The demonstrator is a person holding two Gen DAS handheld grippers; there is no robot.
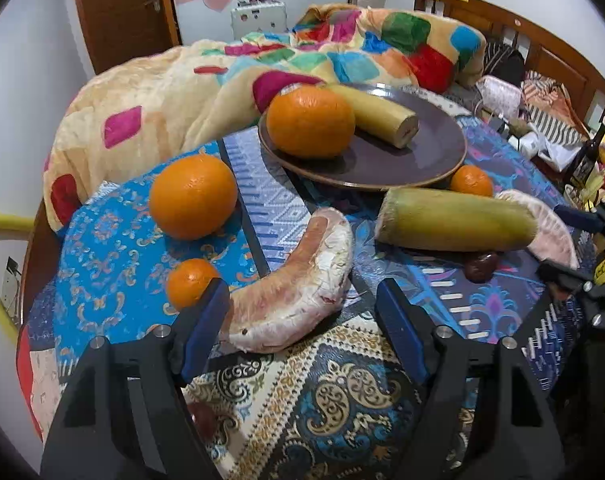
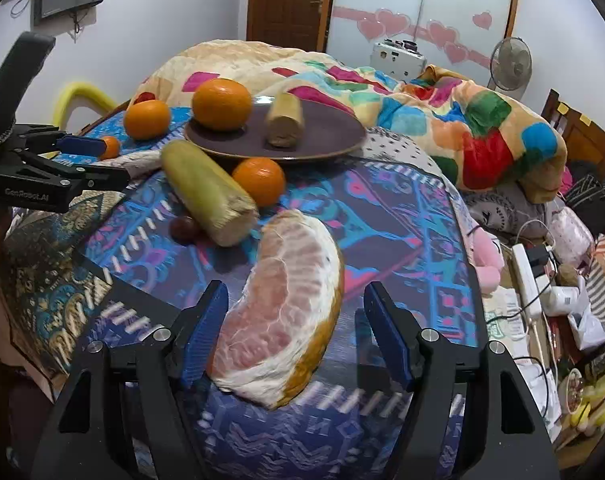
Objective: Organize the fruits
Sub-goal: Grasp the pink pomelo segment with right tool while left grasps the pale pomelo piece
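A bed with a patterned blue cloth and a colourful blanket heaped at its far side is seen carrying everything. A dark purple plate is set toward the far middle of the cloth; on it a large orange is placed at the left and a cut yellow stalk piece just to its right, the two touching or nearly so.

Near the plate's right rim, a longer green stalk piece is laid across the cloth, with a small dark red fruit tucked against its near side and a small orange at its far side, close under the plate rim. A second large orange is seen left of the plate, apart from it, and another small orange lies nearer, just beside the left tool's left finger.

Two peeled pomelo wedges are left on the cloth. The curved wedge is framed by the left tool, whose fingers are spread wide on either side of it and grip nothing. The broader wedge is bracketed the same way by the right tool, also spread wide, its left pad close to or touching the wedge and the right pad well apart from it.
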